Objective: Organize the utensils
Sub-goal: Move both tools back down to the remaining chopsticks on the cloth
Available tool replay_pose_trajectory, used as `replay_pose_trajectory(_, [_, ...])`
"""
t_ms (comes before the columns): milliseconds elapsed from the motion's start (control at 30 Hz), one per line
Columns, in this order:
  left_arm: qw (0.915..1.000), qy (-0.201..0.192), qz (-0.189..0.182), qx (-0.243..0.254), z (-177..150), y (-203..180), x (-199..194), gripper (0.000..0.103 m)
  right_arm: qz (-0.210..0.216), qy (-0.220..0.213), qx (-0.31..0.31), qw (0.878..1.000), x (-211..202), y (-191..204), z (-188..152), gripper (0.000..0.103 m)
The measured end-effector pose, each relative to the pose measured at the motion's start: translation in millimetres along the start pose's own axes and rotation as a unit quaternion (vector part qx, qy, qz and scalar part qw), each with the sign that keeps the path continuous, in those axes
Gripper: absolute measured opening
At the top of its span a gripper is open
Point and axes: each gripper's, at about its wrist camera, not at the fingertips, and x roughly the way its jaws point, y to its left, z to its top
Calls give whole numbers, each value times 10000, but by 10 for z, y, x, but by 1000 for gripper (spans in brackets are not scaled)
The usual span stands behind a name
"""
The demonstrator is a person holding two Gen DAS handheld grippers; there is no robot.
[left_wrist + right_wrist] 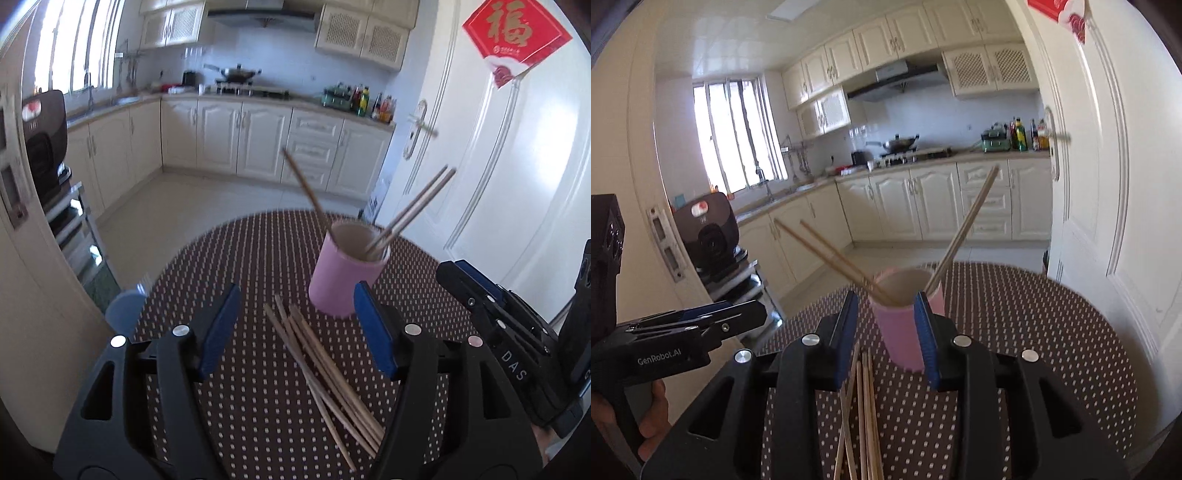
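**Visitor:** What is on the table right now?

**Onlooker:** A pink cup [347, 275] stands upright toward the far side of a round table [229, 258] with a dark dotted cover. Three wooden chopsticks [410, 210] already lean inside it, one to the left and two to the right.

**Visitor:** So is the sorting finished?

**Onlooker:** No, I'd say less than half. A loose pile of chopsticks [325, 365] lies flat on the near side, just beside the cup.

**Visitor:** And the tools?

**Onlooker:** The left gripper [295, 328] hangs over the pile, its blue pads spread wide and holding nothing. The right gripper [886, 336] is only partly spread, also empty, with the cup beyond it and the pile below.
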Motion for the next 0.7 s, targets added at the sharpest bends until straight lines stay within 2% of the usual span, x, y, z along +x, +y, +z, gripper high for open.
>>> replay_pose_trajectory(133, [9986,523,93,-54,-140,46,203,63,-9,499,7,9988,154,22,-138,30])
replay_pose_trajectory(267, [9937,1068,206,-274,-292,101,447,62,-83,930,84,9956,329,16,-262,30])
replay_pose_trajectory(433, [9865,1576,220,-375,-422,121,727,43,-105,1252,122,9920,492,30,-364,30])
replay_pose_trajectory(500, [9835,1737,202,-466,-449,144,829,37,-78,1400,123,9900,564,27,-398,29])
replay_pose_trajectory(700, [9795,1917,179,-596,-478,128,1057,37,76,1832,57,9830,739,6,-517,29])
